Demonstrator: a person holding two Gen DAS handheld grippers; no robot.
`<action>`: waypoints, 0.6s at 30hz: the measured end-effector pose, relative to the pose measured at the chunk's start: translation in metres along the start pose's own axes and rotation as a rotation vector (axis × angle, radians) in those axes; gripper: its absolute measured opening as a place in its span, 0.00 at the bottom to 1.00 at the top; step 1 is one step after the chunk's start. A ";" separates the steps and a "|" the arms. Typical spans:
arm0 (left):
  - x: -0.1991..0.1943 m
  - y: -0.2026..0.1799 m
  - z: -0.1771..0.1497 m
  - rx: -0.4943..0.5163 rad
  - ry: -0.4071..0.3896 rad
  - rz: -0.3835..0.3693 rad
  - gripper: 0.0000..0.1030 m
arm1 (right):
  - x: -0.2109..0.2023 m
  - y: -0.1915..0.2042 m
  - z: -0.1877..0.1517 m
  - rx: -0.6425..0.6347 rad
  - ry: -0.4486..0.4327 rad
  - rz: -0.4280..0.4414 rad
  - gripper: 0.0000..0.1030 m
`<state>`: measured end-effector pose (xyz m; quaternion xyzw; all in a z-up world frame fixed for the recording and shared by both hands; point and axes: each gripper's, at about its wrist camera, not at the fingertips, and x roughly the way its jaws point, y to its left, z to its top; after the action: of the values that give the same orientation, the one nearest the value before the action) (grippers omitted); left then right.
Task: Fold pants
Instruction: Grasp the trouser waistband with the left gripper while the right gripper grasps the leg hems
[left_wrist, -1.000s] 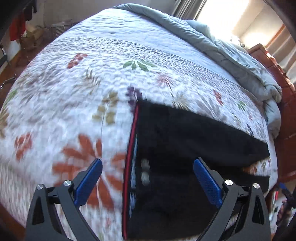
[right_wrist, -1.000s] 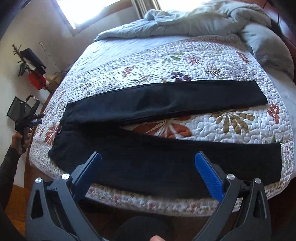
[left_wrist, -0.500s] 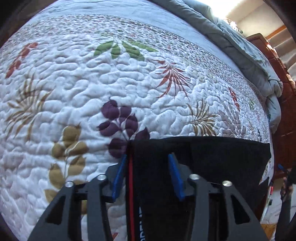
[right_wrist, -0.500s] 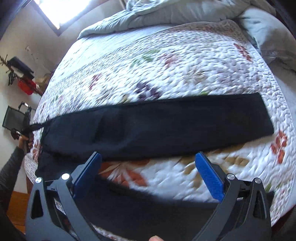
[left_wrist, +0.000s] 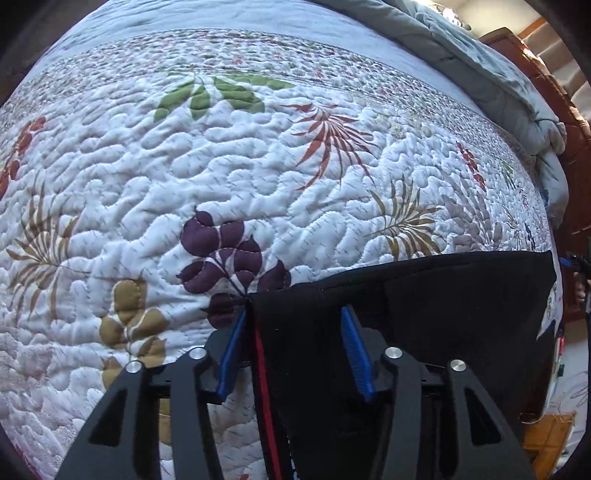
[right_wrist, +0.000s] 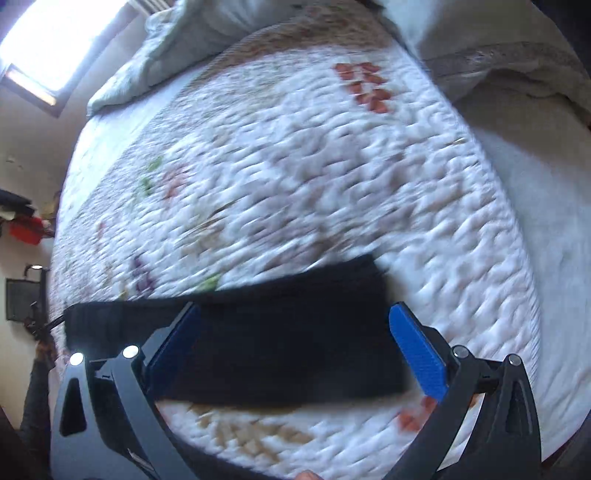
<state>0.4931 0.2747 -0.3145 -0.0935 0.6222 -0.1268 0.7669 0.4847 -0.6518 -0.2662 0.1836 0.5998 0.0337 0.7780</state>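
Black pants (left_wrist: 424, 314) lie flat on the quilted floral bedspread (left_wrist: 258, 177) of a bed; in the left wrist view the waistband corner, with a red stripe running along its edge, sits at the near centre and the leg stretches away to the right. In the right wrist view the far leg (right_wrist: 266, 332) crosses the frame left to right as a dark band, motion-blurred, with a strip of bedspread (right_wrist: 332, 177) showing on its near side. The left hand-held gripper (left_wrist: 293, 314) is set narrow around the waistband corner, one blue pad just outside the red-striped edge, the other resting on the black cloth; whether the cloth is actually pinched I cannot tell. The right hand-held gripper (right_wrist: 295, 314) is spread wide, low over the leg near its hem end, pads apart on either side and nothing between them held. A rumpled pale grey duvet (left_wrist: 480, 74) is heaped along the far edge of the bed. A bright window (right_wrist: 55, 40) stands at far left in the right wrist view.
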 end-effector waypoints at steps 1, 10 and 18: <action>0.000 0.001 -0.001 0.001 0.000 0.005 0.45 | 0.007 -0.007 0.005 0.007 0.017 0.011 0.97; 0.005 0.000 0.000 -0.041 -0.008 -0.010 0.65 | 0.058 -0.024 0.019 -0.062 0.126 0.020 0.98; 0.007 -0.012 -0.001 -0.009 -0.024 0.055 0.55 | 0.059 -0.019 0.009 -0.088 0.162 0.140 0.88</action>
<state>0.4929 0.2608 -0.3179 -0.0814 0.6159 -0.1016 0.7770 0.5064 -0.6550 -0.3250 0.1874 0.6444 0.1288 0.7301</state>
